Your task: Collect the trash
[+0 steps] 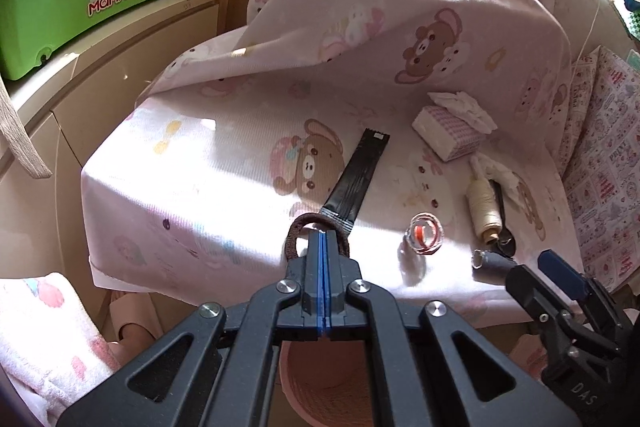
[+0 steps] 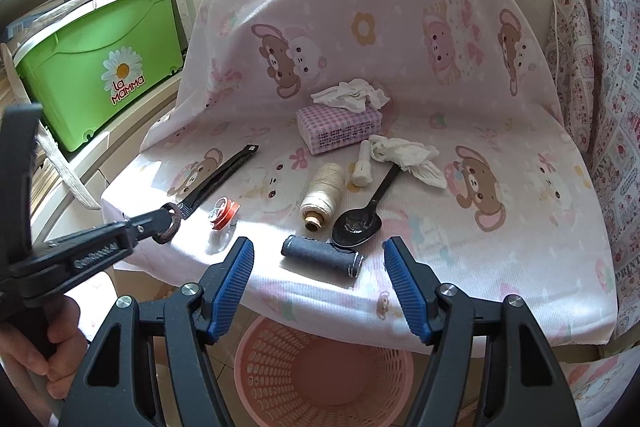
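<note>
The right gripper hangs open-fingered over a dark blue spool, pink basket below.

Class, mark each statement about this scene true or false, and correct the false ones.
1. The left claw is shut on a brown hair tie. True.
2. The right claw is shut. False: it is open and empty.
3. A pink basket sits below the table's edge. True.
4. The black spoon lies inside the basket. False: it lies on the cloth.
5. The bin is blue. False: green.
</note>
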Motion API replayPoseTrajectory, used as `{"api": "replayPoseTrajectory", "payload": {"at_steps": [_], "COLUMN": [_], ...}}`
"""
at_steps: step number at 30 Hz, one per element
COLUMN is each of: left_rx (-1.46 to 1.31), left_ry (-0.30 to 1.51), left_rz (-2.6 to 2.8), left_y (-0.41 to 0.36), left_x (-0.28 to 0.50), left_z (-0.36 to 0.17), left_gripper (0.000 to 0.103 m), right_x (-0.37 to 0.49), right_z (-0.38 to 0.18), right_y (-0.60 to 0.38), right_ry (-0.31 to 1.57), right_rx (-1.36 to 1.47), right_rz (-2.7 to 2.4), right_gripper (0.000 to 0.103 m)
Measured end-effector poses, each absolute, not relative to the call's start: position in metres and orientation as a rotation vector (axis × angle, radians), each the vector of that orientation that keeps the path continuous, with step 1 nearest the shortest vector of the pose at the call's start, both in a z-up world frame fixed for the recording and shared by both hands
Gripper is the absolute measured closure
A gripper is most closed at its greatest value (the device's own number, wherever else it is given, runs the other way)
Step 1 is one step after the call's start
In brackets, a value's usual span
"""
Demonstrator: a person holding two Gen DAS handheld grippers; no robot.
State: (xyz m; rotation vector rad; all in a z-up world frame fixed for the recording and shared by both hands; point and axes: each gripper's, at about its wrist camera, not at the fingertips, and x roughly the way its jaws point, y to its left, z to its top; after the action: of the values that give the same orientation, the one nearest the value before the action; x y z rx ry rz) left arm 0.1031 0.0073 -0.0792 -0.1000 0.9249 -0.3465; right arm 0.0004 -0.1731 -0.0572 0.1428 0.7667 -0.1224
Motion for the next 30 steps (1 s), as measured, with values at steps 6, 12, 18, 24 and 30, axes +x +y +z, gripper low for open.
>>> {"api": "replayPoseTrajectory", "payload": {"at_steps": [6,12,18,24,30], "left_rx": [-0.018,-0.010,0.040,0.044,0.033], "left_ry": [0.883,0.880,0.862,0.857,0.830], "left_rz": [-0.303,-0.288,-0.278,-0.257,-0.244], "left_y": [0.000,0.004,-0.001,0.003,0.009], "left_x": [0.102,0.103,0.105,0.113,0.119], "left_z": [-0.079,-0.078,-0.079,-0.078,-0.072], "left_gripper": [0.102,0.091,0.087,0.086,0.069], "right_x": [-0.006,-0.011,-0.012,-0.013,-0.013], "right_z": [-0.053,-0.050,-0.051,-0.051,-0.051], "right_y": [-0.178,-0.183,-0.187,-0.188,-0.185], "right_ry": [0.755,0.753,0.762,0.761,0.766], "right_rx": [0.151,0.162,0.171,0.168,0.162], "right_rz": [-0.121,-0.125,-0.129,-0.129,-0.125], "right_gripper": [0.033,0.033,0.033,0.033,0.033]}}
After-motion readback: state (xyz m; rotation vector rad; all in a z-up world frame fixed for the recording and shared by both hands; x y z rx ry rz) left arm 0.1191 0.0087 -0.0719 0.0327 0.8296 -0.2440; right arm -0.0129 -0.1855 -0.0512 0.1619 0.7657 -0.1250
